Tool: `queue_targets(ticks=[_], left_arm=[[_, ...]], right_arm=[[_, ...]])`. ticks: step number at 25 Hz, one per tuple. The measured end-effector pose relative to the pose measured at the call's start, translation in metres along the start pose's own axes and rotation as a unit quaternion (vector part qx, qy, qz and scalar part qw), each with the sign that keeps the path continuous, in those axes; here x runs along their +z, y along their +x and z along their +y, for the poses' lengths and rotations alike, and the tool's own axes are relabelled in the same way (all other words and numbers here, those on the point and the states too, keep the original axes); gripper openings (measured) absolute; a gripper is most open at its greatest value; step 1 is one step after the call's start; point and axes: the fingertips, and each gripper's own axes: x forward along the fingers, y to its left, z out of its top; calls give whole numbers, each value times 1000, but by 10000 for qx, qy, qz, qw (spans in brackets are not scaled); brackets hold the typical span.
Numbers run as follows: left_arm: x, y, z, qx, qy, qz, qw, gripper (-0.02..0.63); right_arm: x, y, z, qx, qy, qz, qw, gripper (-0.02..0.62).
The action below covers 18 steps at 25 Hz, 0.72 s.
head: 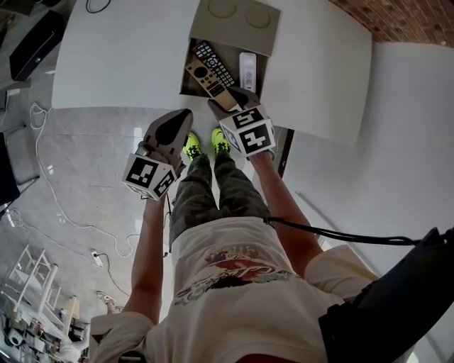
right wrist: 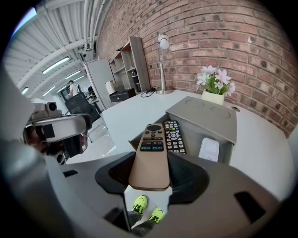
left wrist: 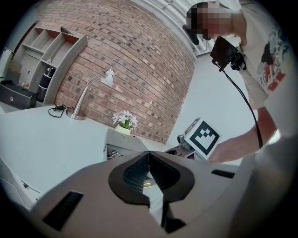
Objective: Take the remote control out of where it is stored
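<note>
A grey storage box (head: 234,21) stands open at the white desk's near edge. A black remote (head: 214,62), a gold remote (head: 206,76) and a white remote (head: 247,69) lie side by side in its opening. My right gripper (head: 228,98) reaches into the opening, shut on the gold remote's near end. In the right gripper view the gold remote (right wrist: 151,148) runs out between the pads of my right gripper (right wrist: 151,168), with the black remote (right wrist: 173,136) and the white remote (right wrist: 209,149) beyond it. My left gripper (head: 186,118) hovers just left of the box, its jaws shut on nothing (left wrist: 149,154).
The white desk (head: 120,57) spreads left and right of the box. On it stand a flower pot (right wrist: 213,95) and a desk lamp (right wrist: 162,65) by the brick wall. Cables (head: 42,170) trail on the floor at left. The person's yellow shoes (head: 206,144) stand below the box.
</note>
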Motion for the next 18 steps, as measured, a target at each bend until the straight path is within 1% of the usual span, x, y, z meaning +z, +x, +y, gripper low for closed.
queue_targets(ticks=[12, 18], left_arm=[[27, -2, -11, -43, 148, -64, 9999, 6], [31, -4, -14, -12, 181, 10, 9998, 6]], right_arm=[[19, -26, 11, -4, 53, -158, 9999, 210], [26, -34, 22, 64, 51, -246, 9997, 210]])
